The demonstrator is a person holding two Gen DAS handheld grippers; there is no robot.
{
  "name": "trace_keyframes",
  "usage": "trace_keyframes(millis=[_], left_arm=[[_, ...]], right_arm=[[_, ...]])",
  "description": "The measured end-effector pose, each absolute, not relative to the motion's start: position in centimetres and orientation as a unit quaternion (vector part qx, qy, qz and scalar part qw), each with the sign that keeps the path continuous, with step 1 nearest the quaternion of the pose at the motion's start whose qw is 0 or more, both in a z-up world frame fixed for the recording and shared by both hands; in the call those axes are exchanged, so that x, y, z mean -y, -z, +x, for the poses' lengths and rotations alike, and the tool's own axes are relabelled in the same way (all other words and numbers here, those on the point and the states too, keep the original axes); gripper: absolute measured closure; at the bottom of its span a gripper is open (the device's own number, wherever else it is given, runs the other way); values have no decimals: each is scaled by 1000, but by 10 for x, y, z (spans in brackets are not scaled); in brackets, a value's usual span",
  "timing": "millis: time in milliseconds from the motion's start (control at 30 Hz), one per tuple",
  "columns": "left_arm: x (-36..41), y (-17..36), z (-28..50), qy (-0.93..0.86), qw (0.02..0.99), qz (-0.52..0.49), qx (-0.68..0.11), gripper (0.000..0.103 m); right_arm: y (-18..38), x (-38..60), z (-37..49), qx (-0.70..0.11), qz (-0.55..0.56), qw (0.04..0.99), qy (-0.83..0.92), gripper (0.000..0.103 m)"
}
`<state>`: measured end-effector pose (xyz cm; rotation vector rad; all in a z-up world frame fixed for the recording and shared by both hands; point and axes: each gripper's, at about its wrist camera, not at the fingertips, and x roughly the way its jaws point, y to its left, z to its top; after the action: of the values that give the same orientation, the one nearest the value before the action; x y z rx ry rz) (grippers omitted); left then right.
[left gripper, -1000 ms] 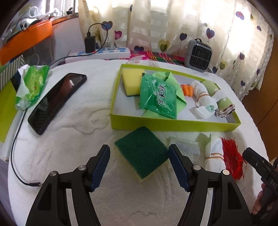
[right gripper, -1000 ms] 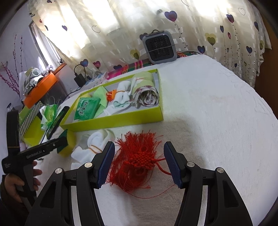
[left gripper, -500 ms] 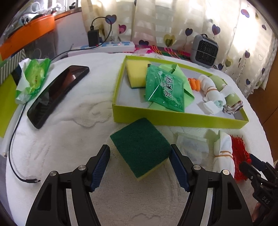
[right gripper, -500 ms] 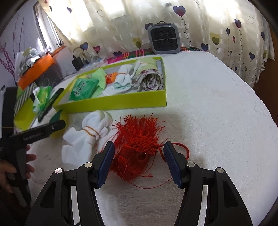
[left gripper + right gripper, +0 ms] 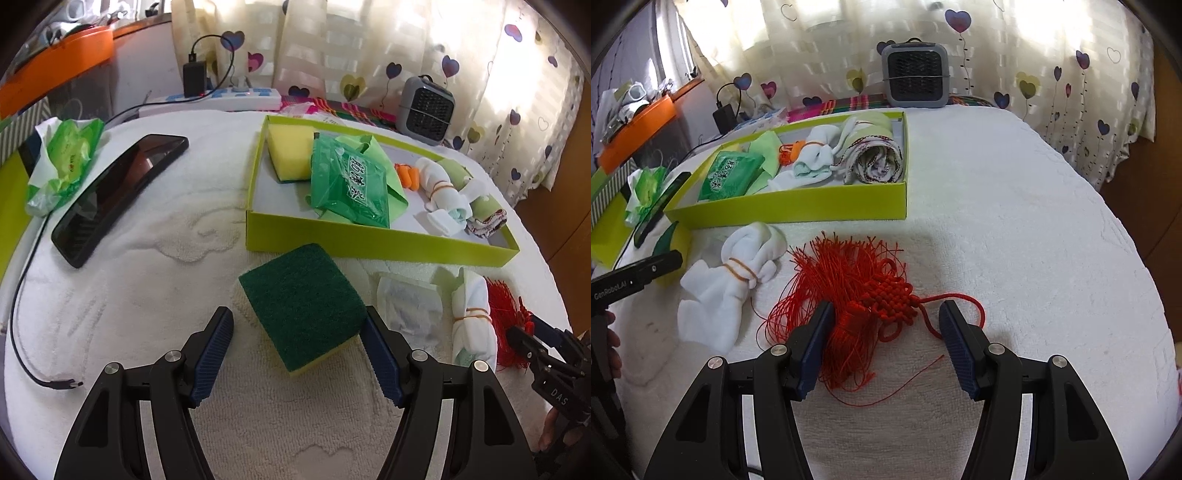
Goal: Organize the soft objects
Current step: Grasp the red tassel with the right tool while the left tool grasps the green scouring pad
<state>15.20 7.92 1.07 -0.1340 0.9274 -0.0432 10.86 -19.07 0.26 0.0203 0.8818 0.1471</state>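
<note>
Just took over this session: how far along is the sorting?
Done: yellow sponge, green packet, socks and a rolled cloth lie in the green tray. In hand: nothing gripped; the open left gripper straddles the green sponge, the open right gripper the red tassel. Left: those, the white sock bundle, a clear packet.

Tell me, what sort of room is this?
Probably a home room, maybe a bedroom: heart-print curtains, a white towelling cover over the surface, a small heater and a phone.

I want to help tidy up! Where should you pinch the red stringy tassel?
Grip the red knotted tassel at its dense woven knot, coming from above, with the open right gripper straddling it. The loose fringe would probably slip through the fingers.
</note>
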Motion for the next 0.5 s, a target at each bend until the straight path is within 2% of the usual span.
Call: trace_keyframes(millis=[267,333,400,500], left_arm=[[-81,-10,153,24,894,-69,-443,33],[-82,-11,152,27,894,-71,-441,37],[-82,-11,152,35,894,-74,-441,44],[-79,-11,152,35,894,-66,-441,46]], right_arm=[[-2,186,108,-426,-5,902,-71,43],[-2,186,108,-426,-6,902,-72,44],[-3,186,107,-425,-4,902,-76,48],[-3,185,106,-424,-6,902,-83,56]])
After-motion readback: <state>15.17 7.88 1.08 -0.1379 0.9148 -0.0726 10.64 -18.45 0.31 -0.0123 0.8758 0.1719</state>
